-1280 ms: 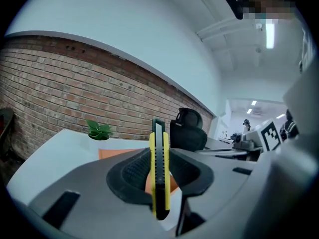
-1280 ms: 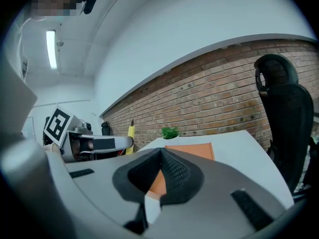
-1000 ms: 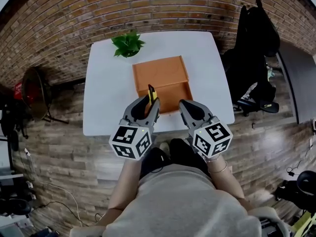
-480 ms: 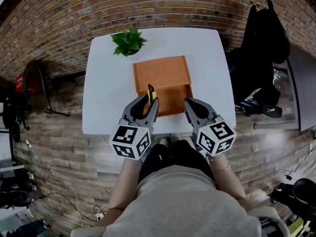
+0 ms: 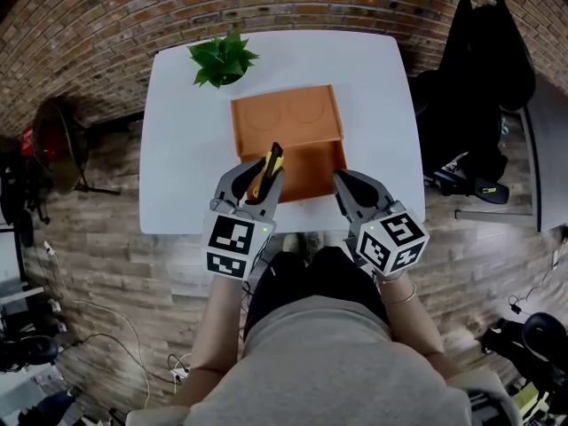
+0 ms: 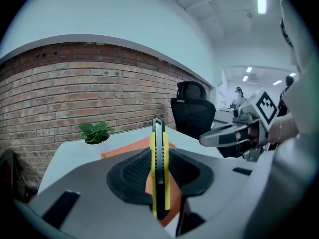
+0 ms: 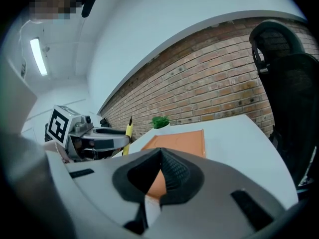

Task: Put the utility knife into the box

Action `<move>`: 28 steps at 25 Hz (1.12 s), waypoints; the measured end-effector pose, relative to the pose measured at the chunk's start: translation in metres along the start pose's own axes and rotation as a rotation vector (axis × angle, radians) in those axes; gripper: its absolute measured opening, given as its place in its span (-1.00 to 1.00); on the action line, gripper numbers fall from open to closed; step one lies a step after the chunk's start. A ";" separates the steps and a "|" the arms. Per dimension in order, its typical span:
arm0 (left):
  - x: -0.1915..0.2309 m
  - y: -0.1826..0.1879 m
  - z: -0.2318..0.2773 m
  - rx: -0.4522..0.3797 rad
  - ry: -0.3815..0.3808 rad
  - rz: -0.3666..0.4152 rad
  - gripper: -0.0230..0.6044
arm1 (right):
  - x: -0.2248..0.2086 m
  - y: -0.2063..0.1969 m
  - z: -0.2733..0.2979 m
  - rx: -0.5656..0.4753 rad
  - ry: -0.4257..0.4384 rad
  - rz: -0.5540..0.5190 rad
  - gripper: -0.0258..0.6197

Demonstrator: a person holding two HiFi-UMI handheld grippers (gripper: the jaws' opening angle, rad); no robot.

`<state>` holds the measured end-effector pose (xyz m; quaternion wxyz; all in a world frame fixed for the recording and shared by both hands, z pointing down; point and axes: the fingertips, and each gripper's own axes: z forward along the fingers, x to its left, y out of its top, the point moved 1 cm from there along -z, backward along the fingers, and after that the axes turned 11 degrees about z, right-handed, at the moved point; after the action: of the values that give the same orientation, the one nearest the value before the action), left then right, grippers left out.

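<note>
An open orange box [image 5: 302, 118] lies in the middle of the white table [image 5: 177, 149]. My left gripper [image 5: 264, 177] is shut on a yellow and black utility knife [image 5: 267, 169], which stands between the pads and pokes out over the box's near edge. In the left gripper view the knife [image 6: 159, 168] stands upright and edge-on between the jaws, with the box [image 6: 124, 151] beyond it. My right gripper [image 5: 344, 183] hovers shut and empty at the box's near right corner. Its pads meet in the right gripper view, with the box [image 7: 182, 141] ahead.
A small potted plant [image 5: 220, 60] stands at the table's far left, behind the box. A black office chair with dark clothing [image 5: 479, 87] sits to the right of the table. A brick wall runs behind the table, and the person's lap is below the near edge.
Both grippers have moved slightly forward toward the box, and the knife now tilts a little to the right over the box's near edge. The grip on the knife is unchanged.
</note>
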<state>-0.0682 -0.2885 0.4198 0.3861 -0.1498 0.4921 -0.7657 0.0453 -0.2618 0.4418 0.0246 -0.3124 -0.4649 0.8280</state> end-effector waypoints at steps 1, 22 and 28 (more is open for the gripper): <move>0.000 -0.001 0.003 0.011 -0.007 0.030 -0.57 | -0.003 -0.001 0.000 0.002 -0.003 0.003 -0.92; -0.032 -0.059 0.070 0.308 -0.227 0.454 -0.57 | -0.042 -0.009 0.014 0.039 -0.022 0.068 -0.92; -0.042 -0.073 0.092 0.391 -0.305 0.502 -0.57 | -0.058 -0.009 0.014 0.040 -0.039 0.088 -0.92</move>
<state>-0.0164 -0.3004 0.5329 0.6528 -0.0602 0.2944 -0.6954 0.0815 -0.2862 0.4829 -0.0150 -0.3158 -0.4343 0.8435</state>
